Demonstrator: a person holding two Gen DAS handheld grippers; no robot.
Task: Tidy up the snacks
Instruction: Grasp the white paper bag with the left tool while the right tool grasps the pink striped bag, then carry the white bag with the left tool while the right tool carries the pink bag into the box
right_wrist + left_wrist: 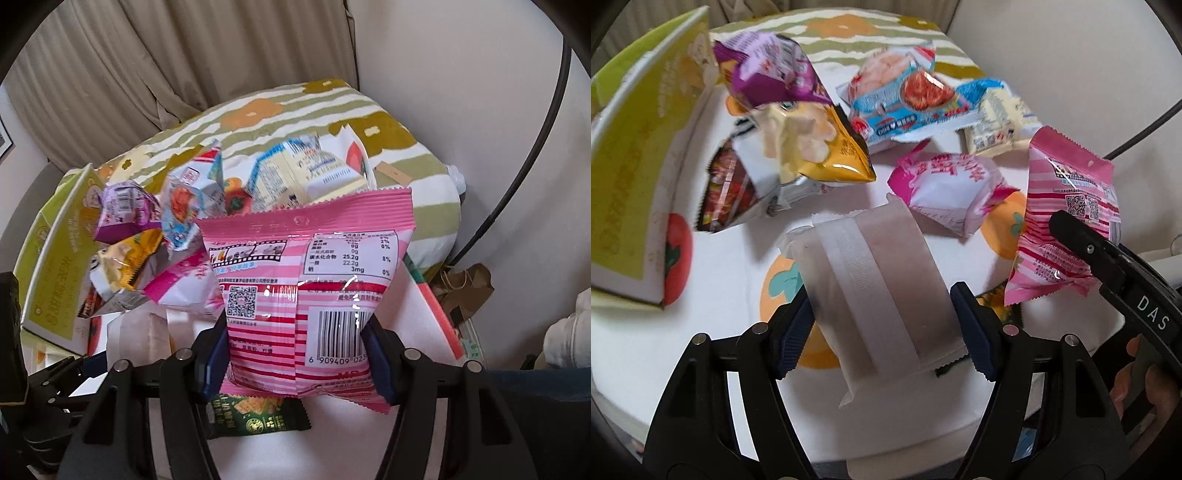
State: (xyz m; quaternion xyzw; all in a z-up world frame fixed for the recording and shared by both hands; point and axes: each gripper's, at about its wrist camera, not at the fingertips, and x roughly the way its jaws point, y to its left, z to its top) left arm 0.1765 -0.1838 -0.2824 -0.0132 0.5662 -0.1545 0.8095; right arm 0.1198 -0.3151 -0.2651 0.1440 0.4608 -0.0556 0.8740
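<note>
Both hands are loaded at once, so this looks like the carrying part of the sorting: each tong has a packet lifted and neither has been set down yet. The left gripper [882,328] is closed on a frosted white packet [875,295], which fills the lower middle of the left wrist view, its back seam running up toward the pile; the blue pads press on its two sides. The right gripper [295,362] is clamped on a pink striped packet [310,288], dead centre in the right wrist view and also hanging at the right edge of the left one, back side out with barcode, QR code and nutrition table showing. The foil is glossy and puffed, so I'd guess it is light and a bit slippery in the grip. The likely destination is the yellow-green cardboard box [639,166] at the left of both frames, standing open with a purple packet [768,66] and a yellow packet [820,147] heaped at its mouth. The next move probably calls for swinging each packet left over the box rim and releasing it clear of that heap. A blue packet [901,103], a pale cracker packet [993,122] and a pink-and-white pouch [953,188] are loose on the white table [720,295] in the upper middle, and a green packet [255,417] lies under the right tong.
</note>
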